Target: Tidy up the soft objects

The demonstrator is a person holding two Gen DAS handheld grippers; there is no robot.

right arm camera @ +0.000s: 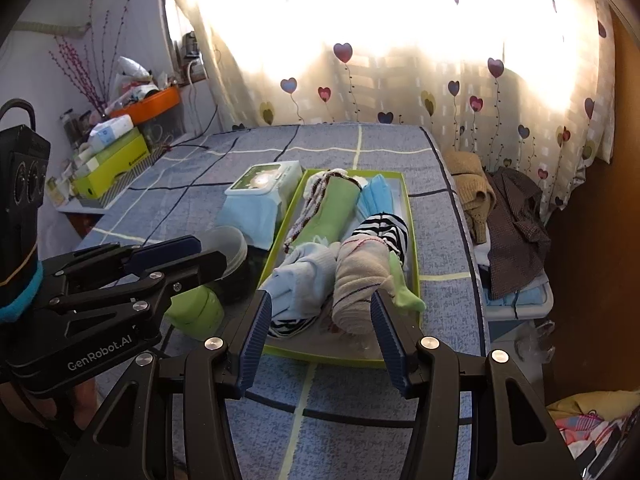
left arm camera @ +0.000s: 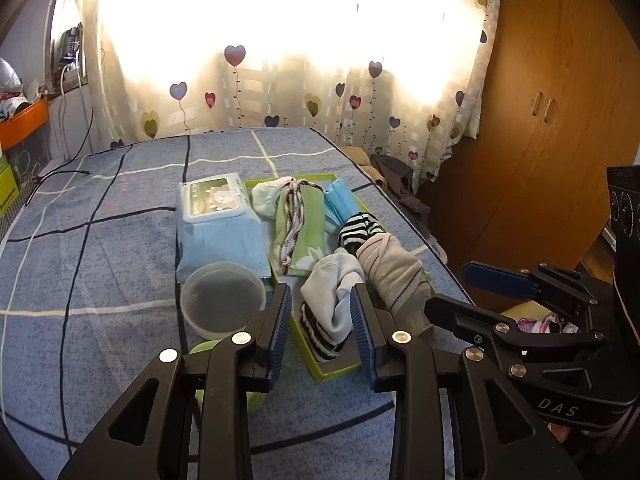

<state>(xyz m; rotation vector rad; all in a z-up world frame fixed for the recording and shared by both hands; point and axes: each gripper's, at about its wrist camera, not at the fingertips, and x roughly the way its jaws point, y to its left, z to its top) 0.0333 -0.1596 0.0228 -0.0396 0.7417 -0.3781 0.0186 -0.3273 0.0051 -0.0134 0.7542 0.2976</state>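
Note:
A green-rimmed tray (left arm camera: 320,376) (right arm camera: 412,236) lies on the blue plaid bed. In it are a pale blue-white sock bundle (left arm camera: 332,284) (right arm camera: 300,276), a beige rolled sock with red stripes (left arm camera: 394,272) (right arm camera: 358,284), a black-and-white striped sock (left arm camera: 358,228) (right arm camera: 384,228), a green cloth with a braided cord (left arm camera: 304,224) (right arm camera: 334,208) and blue face masks (left arm camera: 338,202) (right arm camera: 378,194). My left gripper (left arm camera: 320,322) is open and empty, above the tray's near end. My right gripper (right arm camera: 320,330) is open and empty, just before the tray's near edge; it also shows in the left wrist view (left arm camera: 464,292).
A wet-wipes pack (left arm camera: 218,224) (right arm camera: 260,196) and a clear round tub (left arm camera: 222,300) (right arm camera: 230,248) lie left of the tray, with a green object (right arm camera: 196,312) nearby. Clothes (right arm camera: 504,208) are piled off the bed's right side. A cluttered shelf (right arm camera: 116,152) stands left.

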